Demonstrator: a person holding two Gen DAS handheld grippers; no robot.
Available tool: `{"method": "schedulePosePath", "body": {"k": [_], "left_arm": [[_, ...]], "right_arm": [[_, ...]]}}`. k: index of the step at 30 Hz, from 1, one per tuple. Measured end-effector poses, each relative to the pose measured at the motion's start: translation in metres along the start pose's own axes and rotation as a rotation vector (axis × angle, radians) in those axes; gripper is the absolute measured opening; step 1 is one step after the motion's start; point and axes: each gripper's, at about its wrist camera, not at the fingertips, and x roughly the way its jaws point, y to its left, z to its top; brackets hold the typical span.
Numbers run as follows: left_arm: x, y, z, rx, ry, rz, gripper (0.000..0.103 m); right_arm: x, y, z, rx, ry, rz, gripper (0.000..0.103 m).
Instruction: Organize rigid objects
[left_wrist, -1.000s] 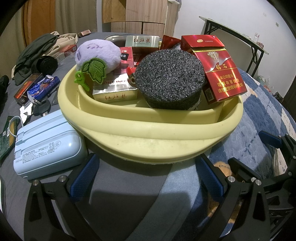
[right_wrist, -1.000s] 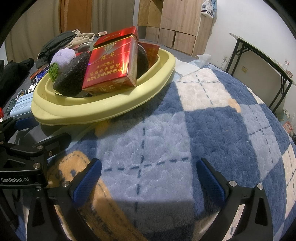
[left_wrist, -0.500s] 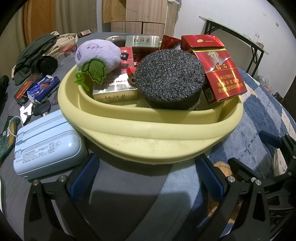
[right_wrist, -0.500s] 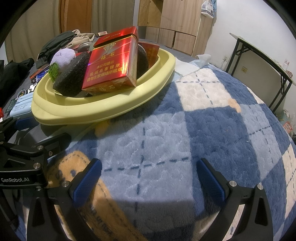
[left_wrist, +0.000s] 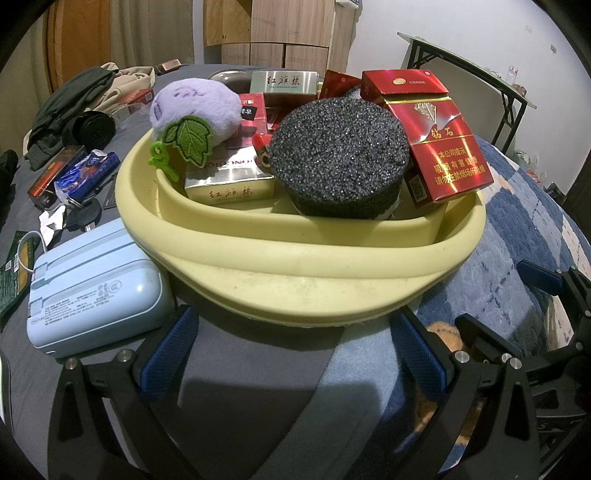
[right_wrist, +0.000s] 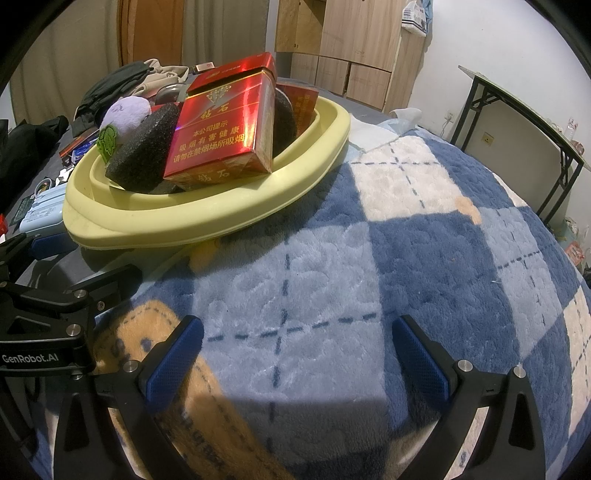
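A pale yellow basin (left_wrist: 295, 280) (right_wrist: 207, 218) sits on the bed, filled with a round black sponge (left_wrist: 338, 162) (right_wrist: 142, 155), a red cigarette pack (left_wrist: 439, 147) (right_wrist: 221, 136), a gold and silver box (left_wrist: 229, 184), a purple plush toy (left_wrist: 195, 107) (right_wrist: 125, 110) and more boxes behind. My left gripper (left_wrist: 295, 350) is open just short of the basin's near rim, holding nothing. My right gripper (right_wrist: 295, 354) is open over the blue checked blanket (right_wrist: 406, 258), to the right of the basin, with nothing between its fingers.
A light blue power bank (left_wrist: 92, 291) lies left of the basin. Small boxes, keys and packets (left_wrist: 74, 177) are scattered further left, with dark clothes (left_wrist: 74, 99) behind. A folding table (right_wrist: 524, 122) stands at the right. The left gripper's body (right_wrist: 55, 314) shows at the lower left of the right wrist view.
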Motion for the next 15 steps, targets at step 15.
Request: {"method": "schedulePosePath", "body": {"k": [15], "left_arm": [[0.0006,-0.0005,0.0003,0.000,0.000,0.000,0.103]], "right_arm": [[0.0001,-0.0006,0.0002,0.000,0.000,0.000,0.103]]}}
